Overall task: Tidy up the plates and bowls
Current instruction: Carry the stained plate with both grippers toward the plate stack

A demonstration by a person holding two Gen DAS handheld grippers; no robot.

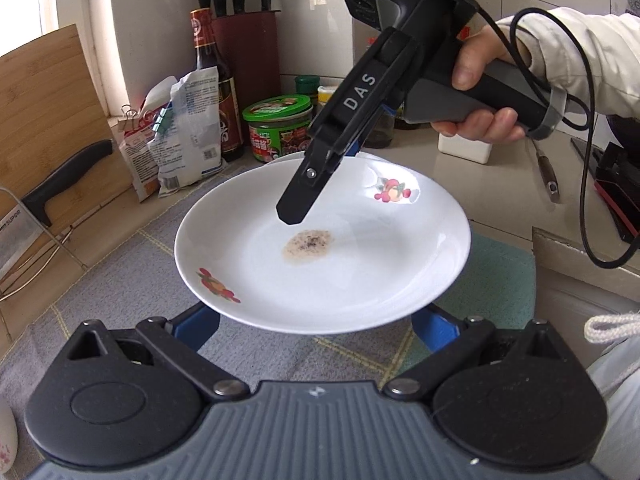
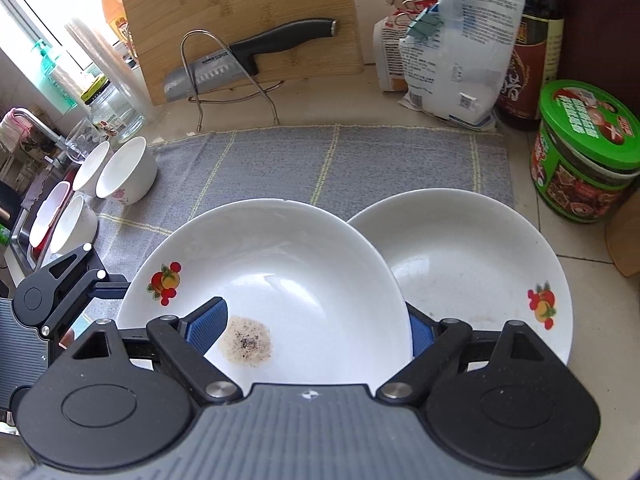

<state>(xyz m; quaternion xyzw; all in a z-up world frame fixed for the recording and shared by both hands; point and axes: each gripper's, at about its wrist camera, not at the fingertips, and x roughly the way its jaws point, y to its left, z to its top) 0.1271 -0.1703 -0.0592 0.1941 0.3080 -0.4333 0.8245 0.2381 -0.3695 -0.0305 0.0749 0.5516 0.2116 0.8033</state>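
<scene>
Plates: the upper plate [image 2: 280, 272] carries a speckled brownish residue patch [image 2: 246, 342] in its well and leans tilted over the rim of a second plate [image 2: 480, 272], which shows only faint specks. Both sit at the near edge of the grey mat [image 2: 320, 160]. The right gripper [image 2: 316, 328] straddles the upper plate's rim, jaws wide, one blue pad inside, one behind. The left gripper [image 1: 316, 326] is spread wide under its edge. Four empty bowls [image 2: 124, 172] cluster at the mat's left edge; a green-lidded jar [image 2: 588, 152] stands off its right corner.
</scene>
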